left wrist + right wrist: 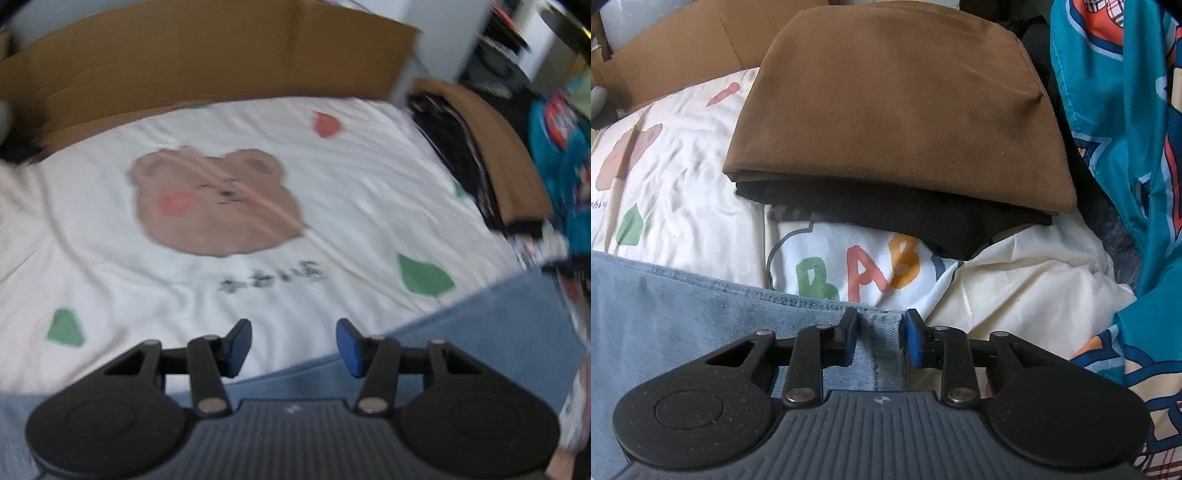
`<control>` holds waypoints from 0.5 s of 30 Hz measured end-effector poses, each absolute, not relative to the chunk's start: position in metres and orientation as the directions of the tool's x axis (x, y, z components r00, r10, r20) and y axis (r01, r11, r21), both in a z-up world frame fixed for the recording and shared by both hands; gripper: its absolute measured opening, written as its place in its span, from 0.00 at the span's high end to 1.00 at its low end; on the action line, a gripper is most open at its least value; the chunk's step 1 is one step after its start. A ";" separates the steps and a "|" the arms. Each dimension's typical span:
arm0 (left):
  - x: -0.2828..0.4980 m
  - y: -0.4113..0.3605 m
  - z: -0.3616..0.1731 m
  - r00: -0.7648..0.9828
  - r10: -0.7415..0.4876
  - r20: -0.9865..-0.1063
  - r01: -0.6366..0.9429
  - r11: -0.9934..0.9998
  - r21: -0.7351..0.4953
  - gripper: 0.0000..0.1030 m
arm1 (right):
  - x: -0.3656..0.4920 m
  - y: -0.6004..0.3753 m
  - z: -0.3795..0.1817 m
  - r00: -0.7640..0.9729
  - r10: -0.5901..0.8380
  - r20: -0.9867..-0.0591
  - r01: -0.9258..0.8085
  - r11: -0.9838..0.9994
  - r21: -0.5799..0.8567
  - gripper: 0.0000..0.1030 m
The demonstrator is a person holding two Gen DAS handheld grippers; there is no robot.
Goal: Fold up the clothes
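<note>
Light blue jeans (683, 314) lie flat across the near part of the bed. My right gripper (880, 339) points down at their right edge. A seamed strip of the denim lies flat between its jaws, which stand narrowly apart, and the blue pads (913, 341) do not visibly squeeze it. In the left wrist view, which is blurred, the jeans (480, 332) fill the lower right. My left gripper (293, 347) hangs open over the border between the denim and the white sheet, with nothing between its fingers.
A white bear-print sheet (258, 203) covers the bed. A folded brown garment (894, 110) sits on a black one (905, 218) beyond the jeans. A white cloth with coloured letters (857, 273) lies under them. Teal patterned fabric (1126, 147) rises at right, and cardboard (184, 66) lines the far side.
</note>
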State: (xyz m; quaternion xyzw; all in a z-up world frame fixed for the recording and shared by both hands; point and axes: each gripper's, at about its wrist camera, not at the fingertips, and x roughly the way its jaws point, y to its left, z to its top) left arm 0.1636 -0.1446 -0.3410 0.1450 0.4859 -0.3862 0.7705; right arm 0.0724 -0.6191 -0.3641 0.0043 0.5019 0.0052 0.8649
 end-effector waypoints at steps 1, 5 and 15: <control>0.159 -0.152 -0.344 0.215 -0.457 -0.863 0.758 0.636 -0.148 0.48 | 0.072 -0.620 -0.364 0.495 0.014 -0.869 -0.006 1.000 0.013 0.74; 0.144 -0.174 -0.357 0.186 -0.456 -0.870 0.819 0.561 -0.119 0.48 | 0.074 -0.622 -0.364 0.490 0.017 -0.872 -0.006 1.000 0.016 0.74; 0.125 -0.212 -0.377 0.097 -0.484 -0.870 0.917 0.384 -0.111 0.58 | 0.071 -0.624 -0.360 0.495 0.007 -0.869 0.031 0.999 0.025 0.84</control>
